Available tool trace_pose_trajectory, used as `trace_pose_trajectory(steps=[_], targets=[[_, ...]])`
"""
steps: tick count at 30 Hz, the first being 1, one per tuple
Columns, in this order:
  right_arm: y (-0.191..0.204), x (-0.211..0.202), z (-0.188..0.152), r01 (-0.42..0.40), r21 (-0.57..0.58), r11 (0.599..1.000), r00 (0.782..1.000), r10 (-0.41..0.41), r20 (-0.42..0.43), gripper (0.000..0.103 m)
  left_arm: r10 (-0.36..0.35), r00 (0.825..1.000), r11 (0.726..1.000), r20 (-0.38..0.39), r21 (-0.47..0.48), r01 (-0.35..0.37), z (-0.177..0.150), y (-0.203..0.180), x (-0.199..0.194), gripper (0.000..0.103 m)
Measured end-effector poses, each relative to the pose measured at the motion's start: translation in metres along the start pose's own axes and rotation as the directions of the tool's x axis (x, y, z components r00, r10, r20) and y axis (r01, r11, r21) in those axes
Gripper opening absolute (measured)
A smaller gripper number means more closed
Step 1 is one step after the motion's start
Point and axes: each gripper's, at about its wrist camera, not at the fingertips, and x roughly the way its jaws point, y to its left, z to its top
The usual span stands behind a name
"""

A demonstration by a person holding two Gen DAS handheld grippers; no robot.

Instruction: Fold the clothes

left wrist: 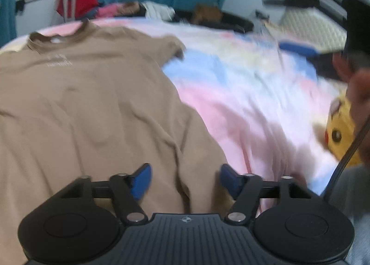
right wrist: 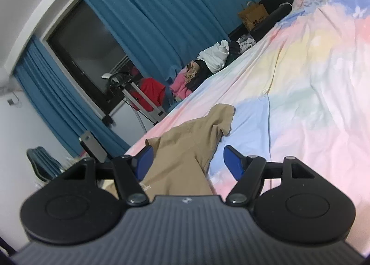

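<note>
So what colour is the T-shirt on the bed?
Tan T-shirt, clearest in the left wrist view.

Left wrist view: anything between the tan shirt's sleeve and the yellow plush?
Only bare pastel bedsheet between the tan shirt sleeve and yellow plush, seen in the left wrist view.

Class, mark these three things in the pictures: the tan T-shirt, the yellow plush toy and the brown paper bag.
tan T-shirt [left wrist: 92, 103], left wrist view, on its chest.
yellow plush toy [left wrist: 340, 130], left wrist view, on its face.
brown paper bag [right wrist: 253, 16], right wrist view, on its front.
</note>
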Motion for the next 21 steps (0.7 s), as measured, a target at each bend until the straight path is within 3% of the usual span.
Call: trace_pose_trajectory(steps=[1,3,5,11,17,19,21], targets=[[-0.003,0.002,0.000,-0.002,0.012,1.000,1.000,0.003,-0.005,0.070,-0.006,1.000,1.000,-0.019,0.001,0.006,-0.002,-0.002,0.005,0.038],[-0.008,0.005,0.000,-0.010,0.030,1.000,1.000,0.010,-0.021,0.070,-0.018,0.999,1.000,-0.038,-0.004,0.018,-0.005,-0.007,0.007,0.009],[-0.012,0.007,0.001,-0.013,0.040,0.999,0.999,0.015,-0.032,0.070,-0.041,0.998,0.999,-0.044,-0.007,0.041,-0.005,-0.015,0.005,0.003],[-0.018,0.013,0.002,-0.018,0.051,0.999,0.999,0.020,-0.048,0.070,-0.059,0.996,0.998,-0.066,0.013,0.060,-0.005,-0.049,0.008,0.002],[-0.019,0.019,0.000,-0.012,0.041,0.999,0.997,0.015,-0.071,0.070,-0.034,0.993,0.998,-0.113,0.047,0.039,-0.015,-0.050,0.040,0.003],[-0.018,0.020,-0.001,-0.018,0.037,0.999,0.997,0.021,-0.079,0.070,-0.040,0.994,0.998,-0.102,0.050,0.045,-0.013,-0.047,0.037,0.008],[-0.017,0.021,-0.001,-0.027,0.031,0.999,0.996,0.030,-0.083,0.070,-0.038,0.996,0.998,-0.077,0.045,0.041,-0.009,-0.045,0.029,0.031]])
